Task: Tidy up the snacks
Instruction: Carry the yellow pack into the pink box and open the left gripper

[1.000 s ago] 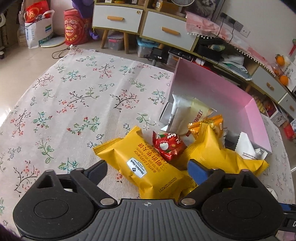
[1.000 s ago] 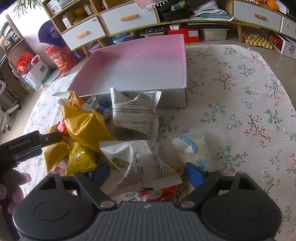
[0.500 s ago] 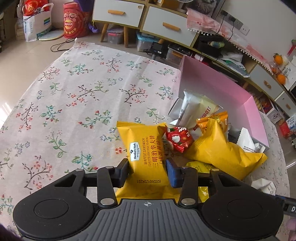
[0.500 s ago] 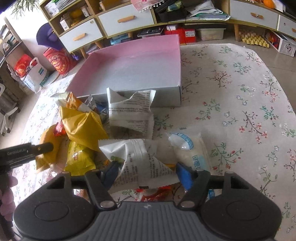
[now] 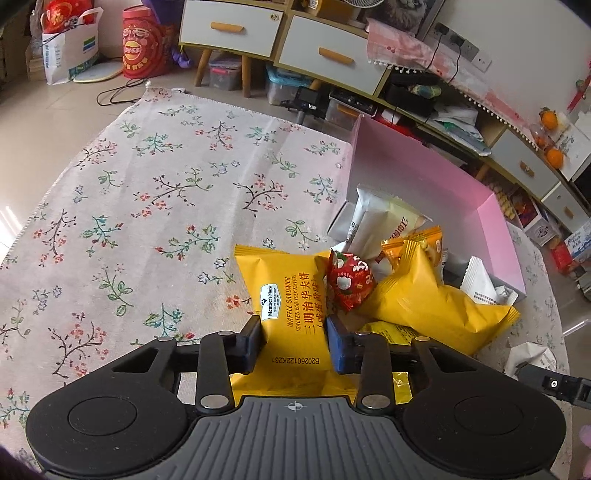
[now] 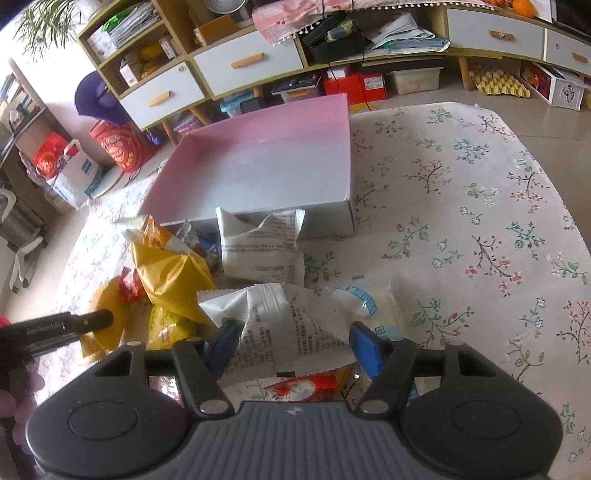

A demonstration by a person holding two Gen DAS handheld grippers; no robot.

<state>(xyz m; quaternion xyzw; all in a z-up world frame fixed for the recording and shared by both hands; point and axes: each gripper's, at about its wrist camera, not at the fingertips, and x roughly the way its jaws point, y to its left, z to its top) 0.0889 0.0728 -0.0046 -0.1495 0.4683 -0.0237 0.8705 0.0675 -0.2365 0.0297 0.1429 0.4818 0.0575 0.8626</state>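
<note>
A cream floral-print woven tablecloth (image 5: 155, 206) fills the left and centre of the left wrist view. At upper left stand a red cylindrical printed tin (image 5: 144, 48) and a white paper shopping bag (image 5: 68, 50); white cabinet drawers with orange handles (image 5: 229, 29) line the top.

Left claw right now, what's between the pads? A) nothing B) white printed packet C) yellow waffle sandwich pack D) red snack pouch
C: the left claw has its pads pressed on both sides of the yellow waffle sandwich pack, still closing; the red snack pouch lies beyond it, untouched.
</note>
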